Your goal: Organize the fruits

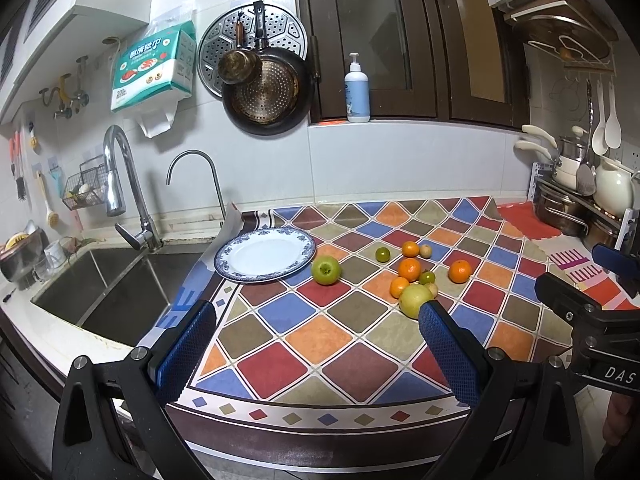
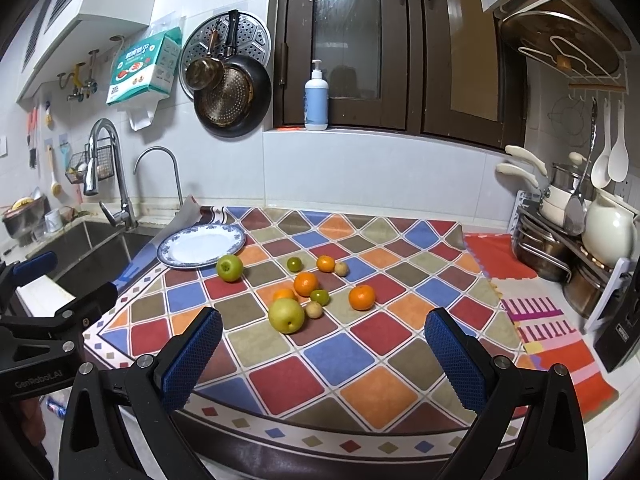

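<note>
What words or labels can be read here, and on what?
"DAS": on the right claw's black body.
"GenRobot.AI": on the left claw's body.
"200": on the tissue pack; its large Chinese title is too blurred to read.
Pump bottle label: too small to read.

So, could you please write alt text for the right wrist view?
Open right gripper hovers over a checkered tablecloth with scattered fruit: two green apples, oranges, small limes. An empty blue-rimmed plate sits beside the sink.
</note>
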Demonstrator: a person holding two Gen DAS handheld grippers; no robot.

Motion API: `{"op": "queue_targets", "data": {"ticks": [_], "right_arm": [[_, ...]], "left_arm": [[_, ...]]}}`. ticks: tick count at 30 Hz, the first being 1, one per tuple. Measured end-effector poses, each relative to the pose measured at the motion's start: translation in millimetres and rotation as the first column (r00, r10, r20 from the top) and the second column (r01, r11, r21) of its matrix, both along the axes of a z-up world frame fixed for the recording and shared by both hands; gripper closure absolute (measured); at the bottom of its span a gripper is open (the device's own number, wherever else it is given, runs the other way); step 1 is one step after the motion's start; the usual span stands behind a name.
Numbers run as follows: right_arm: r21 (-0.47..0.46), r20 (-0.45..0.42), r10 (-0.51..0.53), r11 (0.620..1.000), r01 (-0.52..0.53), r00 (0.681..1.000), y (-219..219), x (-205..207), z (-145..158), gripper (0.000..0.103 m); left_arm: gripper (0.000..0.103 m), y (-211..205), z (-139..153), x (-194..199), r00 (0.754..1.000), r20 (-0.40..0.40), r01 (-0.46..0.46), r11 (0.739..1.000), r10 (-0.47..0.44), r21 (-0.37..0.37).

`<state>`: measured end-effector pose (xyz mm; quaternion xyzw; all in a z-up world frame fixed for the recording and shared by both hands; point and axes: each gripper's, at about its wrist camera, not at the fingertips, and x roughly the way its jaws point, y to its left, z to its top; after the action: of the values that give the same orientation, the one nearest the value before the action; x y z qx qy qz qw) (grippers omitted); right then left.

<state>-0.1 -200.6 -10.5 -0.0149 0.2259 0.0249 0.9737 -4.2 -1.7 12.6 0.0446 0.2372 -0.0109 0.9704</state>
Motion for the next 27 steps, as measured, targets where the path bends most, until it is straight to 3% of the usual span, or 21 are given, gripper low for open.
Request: {"op": "queue_targets", "data": {"ticks": [12,20,27], "right_arm": [[0.000,-0.001,0.000,1.000,0.000,1.000,0.6,-0.3,-1.0,0.001],[0.004,-0.016,0.007,1.000,-0.007,1.000,2.3,9.3,0.7,0.001],[-0.002,-0.045,0.001,1.000,-0.001,0.999,-1.5,27.3,-9.2,0.001]], "left_arm": [[0.000,-0.8,0.5,0.8,1.000,-0.006,0.001,1.000,-0.001,-0.003],[0.000,0.7,-11.6,16.8,0.997,-0.074,0.015,1.000,-0.014,0.003],[0.000,-9.0,-26.6,36.8,0.987,-0.128,0.095,0.995,-0.094,0.004]]}}
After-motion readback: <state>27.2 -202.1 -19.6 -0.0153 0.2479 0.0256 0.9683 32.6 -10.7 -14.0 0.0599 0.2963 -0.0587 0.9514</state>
